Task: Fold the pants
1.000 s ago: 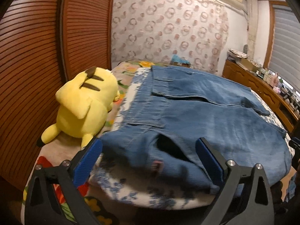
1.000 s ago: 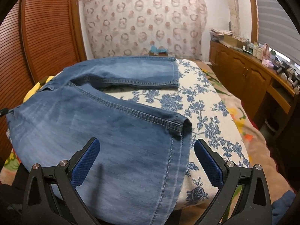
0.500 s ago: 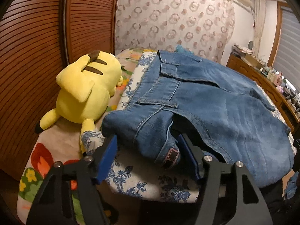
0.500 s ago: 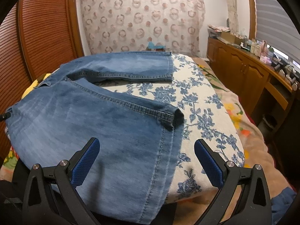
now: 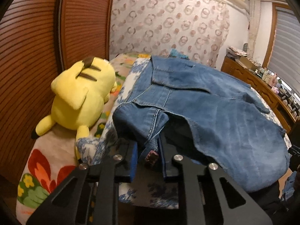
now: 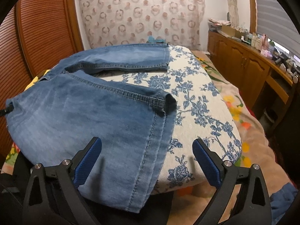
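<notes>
Blue denim pants [image 5: 215, 101] lie spread on a blue-flowered white cloth [image 6: 202, 101] on the bed. My left gripper [image 5: 148, 157] is shut on the pants' waistband at its near corner, beside a dark label [image 5: 151, 157], and lifts that fold slightly. In the right wrist view the pants [image 6: 78, 120] show both legs: one runs across the far side, the other hangs over the near edge. My right gripper [image 6: 147, 163] is open, its blue pads either side of the near leg's hem end, not touching it.
A yellow plush toy [image 5: 80, 95] lies left of the pants against a brown slatted wardrobe door [image 5: 28, 56]. A wooden sideboard [image 6: 249, 63] with clutter runs along the right. A patterned curtain [image 6: 142, 11] hangs behind the bed.
My left gripper moved forward onto the waistband and closed on it, bunching and lifting the denim. My right gripper stayed open and edged slightly closer to the leg hem.
</notes>
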Available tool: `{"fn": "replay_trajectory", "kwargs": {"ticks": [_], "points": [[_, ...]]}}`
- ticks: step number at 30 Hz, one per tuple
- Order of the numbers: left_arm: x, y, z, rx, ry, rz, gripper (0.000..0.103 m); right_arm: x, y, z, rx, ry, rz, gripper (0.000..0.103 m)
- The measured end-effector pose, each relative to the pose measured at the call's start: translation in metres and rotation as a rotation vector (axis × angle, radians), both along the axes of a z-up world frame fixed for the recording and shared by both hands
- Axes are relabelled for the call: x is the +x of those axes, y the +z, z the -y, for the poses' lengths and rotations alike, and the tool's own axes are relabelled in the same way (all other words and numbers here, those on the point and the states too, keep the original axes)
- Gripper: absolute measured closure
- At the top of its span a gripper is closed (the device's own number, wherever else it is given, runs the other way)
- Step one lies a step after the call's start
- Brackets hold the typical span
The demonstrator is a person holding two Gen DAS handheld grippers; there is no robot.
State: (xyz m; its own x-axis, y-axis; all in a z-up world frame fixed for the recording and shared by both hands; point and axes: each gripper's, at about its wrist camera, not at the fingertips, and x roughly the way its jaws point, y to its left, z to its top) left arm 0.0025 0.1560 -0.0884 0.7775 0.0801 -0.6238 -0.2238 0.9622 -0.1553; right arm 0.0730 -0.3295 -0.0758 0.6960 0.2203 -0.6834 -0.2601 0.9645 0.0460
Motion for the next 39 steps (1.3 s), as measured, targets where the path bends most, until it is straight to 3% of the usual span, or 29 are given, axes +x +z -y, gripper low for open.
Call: {"fn": "replay_trajectory", "kwargs": {"ticks": [4,10,21,28,33,39], "points": [[0.003,0.015,0.007,0.019,-0.014,0.04,0.088,0.0,-0.003,0.001,-0.015,-0.018,-0.016,0.011],[0.012,0.033,0.014,0.032,-0.037,0.085,0.088,0.0,-0.007,0.0,-0.015,0.001,-0.051,0.03],[0.036,0.075,0.036,0.069,-0.104,0.191,0.089,0.001,-0.006,-0.007,-0.057,0.031,-0.049,0.088],[0.054,0.098,0.043,0.084,-0.139,0.242,0.089,0.001,0.001,-0.012,-0.04,0.076,-0.031,0.097],[0.063,0.118,0.041,0.077,-0.155,0.269,0.089,0.002,0.036,-0.018,-0.053,0.089,0.065,0.098],[0.073,0.133,0.041,0.105,-0.163,0.286,0.089,0.034,0.081,-0.042,-0.109,0.149,0.175,0.099]]}}
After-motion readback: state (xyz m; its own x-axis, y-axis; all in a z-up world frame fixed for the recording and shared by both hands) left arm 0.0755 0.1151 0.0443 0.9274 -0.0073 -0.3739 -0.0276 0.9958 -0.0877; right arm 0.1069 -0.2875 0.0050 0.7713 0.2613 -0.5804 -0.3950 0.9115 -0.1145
